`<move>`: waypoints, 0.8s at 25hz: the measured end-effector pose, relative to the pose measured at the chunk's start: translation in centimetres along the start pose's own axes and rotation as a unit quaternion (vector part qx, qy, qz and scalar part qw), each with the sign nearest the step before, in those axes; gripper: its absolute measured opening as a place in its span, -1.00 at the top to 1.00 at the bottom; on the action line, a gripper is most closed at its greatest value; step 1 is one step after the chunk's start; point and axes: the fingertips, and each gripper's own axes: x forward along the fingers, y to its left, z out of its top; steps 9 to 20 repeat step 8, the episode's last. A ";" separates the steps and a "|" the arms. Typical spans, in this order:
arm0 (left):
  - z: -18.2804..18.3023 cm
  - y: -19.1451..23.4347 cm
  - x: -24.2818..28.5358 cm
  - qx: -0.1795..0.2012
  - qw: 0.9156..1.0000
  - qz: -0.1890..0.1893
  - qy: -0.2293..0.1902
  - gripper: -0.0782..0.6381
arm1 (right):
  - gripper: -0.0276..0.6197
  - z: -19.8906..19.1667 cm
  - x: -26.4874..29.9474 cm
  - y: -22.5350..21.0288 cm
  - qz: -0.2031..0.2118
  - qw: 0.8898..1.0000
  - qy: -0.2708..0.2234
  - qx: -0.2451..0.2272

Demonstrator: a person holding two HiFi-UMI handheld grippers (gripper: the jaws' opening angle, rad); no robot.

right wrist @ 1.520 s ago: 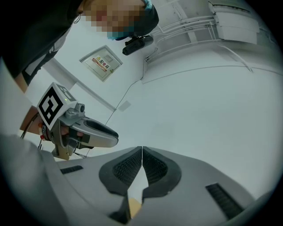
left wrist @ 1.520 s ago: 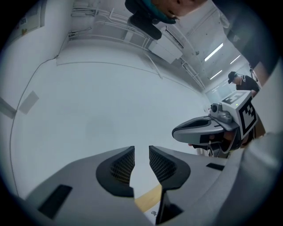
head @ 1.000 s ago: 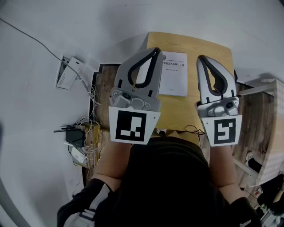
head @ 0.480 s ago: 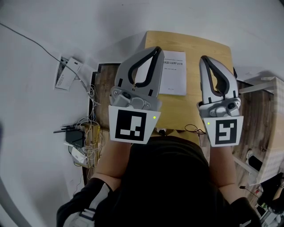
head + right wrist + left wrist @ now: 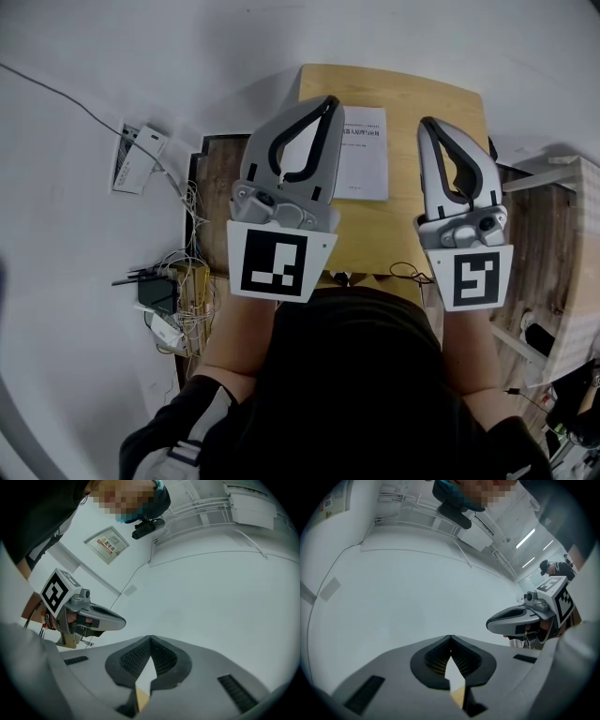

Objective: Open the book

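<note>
A thin white book [image 5: 366, 167] lies closed on the small wooden table [image 5: 441, 103], its cover with dark print facing up. In the head view my left gripper [image 5: 327, 103] hangs above the table's left side with its fingers over the book's left edge. My right gripper [image 5: 427, 124] hangs to the right of the book. Both point at the white wall, held level and apart from the book. The left gripper [image 5: 450, 637] has its jaws together with nothing between them. So does the right gripper [image 5: 150, 638].
A tangle of cables and a power strip [image 5: 169, 300] lies on the floor to the left of the table. A white box [image 5: 136, 159] sits by the wall. A thin wire [image 5: 408, 274] lies at the table's near edge. Pale wooden furniture [image 5: 572, 244] stands at the right.
</note>
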 end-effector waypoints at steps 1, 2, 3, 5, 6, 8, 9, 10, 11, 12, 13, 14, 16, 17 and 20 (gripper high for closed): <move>0.0 0.0 0.1 0.000 1.000 -0.002 0.000 0.75 | 0.83 0.0 0.0 -0.1 -0.001 1.000 0.000 0.000; 0.0 -0.1 0.2 0.000 1.000 -0.003 -0.001 0.75 | 0.83 -0.1 0.0 -0.1 -0.001 1.000 0.000 0.000; 0.0 -0.1 0.2 0.000 1.000 -0.004 -0.002 0.75 | 0.83 -0.1 0.1 -0.2 -0.002 1.000 0.000 0.000; -0.1 -0.2 0.4 0.000 1.000 -0.006 -0.002 0.75 | 0.83 -0.2 0.1 -0.3 -0.003 1.000 0.000 0.000; -0.1 -0.3 0.4 0.000 1.000 -0.006 -0.003 0.75 | 0.83 -0.3 0.0 -0.3 -0.003 1.000 0.000 0.000; 0.0 -0.4 0.6 0.000 1.000 -0.008 -0.003 0.75 | 0.83 -0.4 0.0 -0.3 -0.002 1.000 0.001 0.000; 0.0 -0.4 0.6 0.000 1.000 -0.008 -0.003 0.75 | 0.83 -0.4 0.0 -0.3 -0.002 1.000 0.001 0.000; 0.0 -0.4 0.6 0.000 1.000 -0.008 -0.003 0.75 | 0.83 -0.4 0.0 -0.3 -0.002 1.000 0.001 0.000; 0.0 -0.4 0.6 0.000 1.000 -0.008 -0.003 0.75 | 0.83 -0.4 0.0 -0.3 -0.002 1.000 0.001 0.000; 0.0 -0.4 0.6 0.000 1.000 -0.008 -0.003 0.75 | 0.83 -0.4 0.0 -0.3 -0.002 1.000 0.001 0.000; 0.0 -0.4 0.6 0.000 1.000 -0.008 -0.003 0.75 | 0.83 -0.4 0.0 -0.3 -0.002 1.000 0.001 0.000; 0.0 -0.4 0.6 0.000 1.000 -0.008 -0.003 0.75 | 0.83 -0.4 0.0 -0.3 -0.002 1.000 0.001 0.000; 0.0 -0.4 0.6 0.000 1.000 -0.008 -0.003 0.75 | 0.83 -0.4 0.0 -0.3 -0.002 1.000 0.001 0.000; 0.0 -0.4 0.6 0.000 1.000 -0.008 -0.003 0.75 | 0.83 -0.4 0.0 -0.3 -0.002 1.000 0.001 0.000; 0.0 -0.4 0.6 0.000 1.000 -0.008 -0.003 0.75 | 0.83 -0.4 0.0 -0.3 -0.002 1.000 0.001 0.000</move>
